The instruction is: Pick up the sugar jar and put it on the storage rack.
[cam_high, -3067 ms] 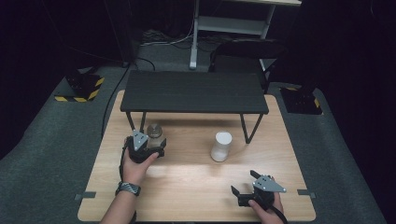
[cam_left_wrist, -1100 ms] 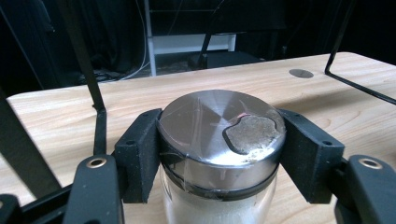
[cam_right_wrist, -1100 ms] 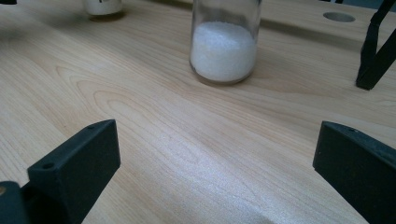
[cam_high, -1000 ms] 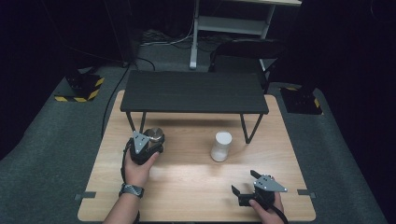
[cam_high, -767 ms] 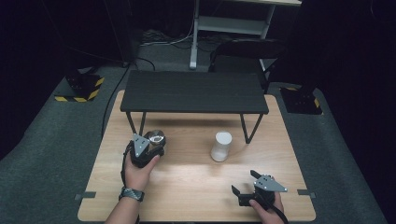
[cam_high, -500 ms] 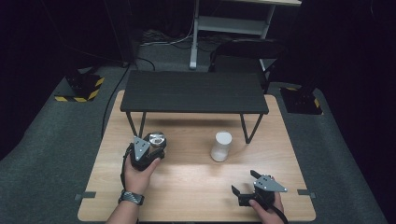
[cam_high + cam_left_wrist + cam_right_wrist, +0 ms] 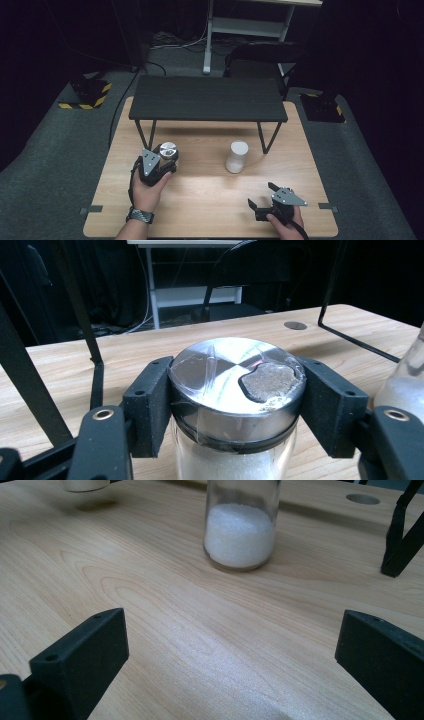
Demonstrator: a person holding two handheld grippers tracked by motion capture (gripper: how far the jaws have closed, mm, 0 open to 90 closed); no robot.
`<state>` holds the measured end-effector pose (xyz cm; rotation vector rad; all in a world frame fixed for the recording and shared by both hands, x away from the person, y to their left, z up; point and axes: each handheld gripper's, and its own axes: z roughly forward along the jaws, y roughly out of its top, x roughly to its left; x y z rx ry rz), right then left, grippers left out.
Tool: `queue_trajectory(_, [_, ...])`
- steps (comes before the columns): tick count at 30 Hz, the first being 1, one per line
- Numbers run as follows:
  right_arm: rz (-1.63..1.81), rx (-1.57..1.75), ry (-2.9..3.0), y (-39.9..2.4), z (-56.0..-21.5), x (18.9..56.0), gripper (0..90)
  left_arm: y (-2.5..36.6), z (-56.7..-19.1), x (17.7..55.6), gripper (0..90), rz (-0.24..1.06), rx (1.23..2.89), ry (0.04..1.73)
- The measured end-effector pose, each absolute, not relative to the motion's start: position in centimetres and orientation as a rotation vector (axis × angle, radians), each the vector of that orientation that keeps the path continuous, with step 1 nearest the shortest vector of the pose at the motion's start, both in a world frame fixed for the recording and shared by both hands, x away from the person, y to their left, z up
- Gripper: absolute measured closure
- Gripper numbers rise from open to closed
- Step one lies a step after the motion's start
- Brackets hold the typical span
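Between the left gripper's (image 7: 235, 405) clamped fingers (image 7: 150, 410), an unlabelled steel-capped jar (image 7: 235, 390); right gripper's (image 7: 230, 670) fingers wide, empty.

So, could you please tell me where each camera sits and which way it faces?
High view: above the person's side, looking forward and down at the table; both forearms show.
Left gripper view: on the left tool, facing its clamped jar.
Right gripper view: on the right tool, jaws apart, facing the second jar.
Shared: both jars.

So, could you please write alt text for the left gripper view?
The left tongs clamp a glass jar of white powder just below its metal lid, above a wooden table. Black shelf legs rise behind.
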<state>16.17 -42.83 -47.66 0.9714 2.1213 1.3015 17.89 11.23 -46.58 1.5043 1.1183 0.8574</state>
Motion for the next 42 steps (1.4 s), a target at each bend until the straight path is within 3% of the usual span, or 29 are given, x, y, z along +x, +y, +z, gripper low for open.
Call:
queue_trajectory(22, [1.302, 0.973, 2.119, -42.8, -47.7, 16.1, 0.2, 10.2, -44.0, 16.8, 34.8, 0.871, 1.468, 1.048])
queue_trajectory(42, [1.304, 0.974, 2.12, -42.9, -47.7, 16.2, 0.2, 10.1, -39.4, 16.7, 34.8, 0.895, 1.43, 1.017])
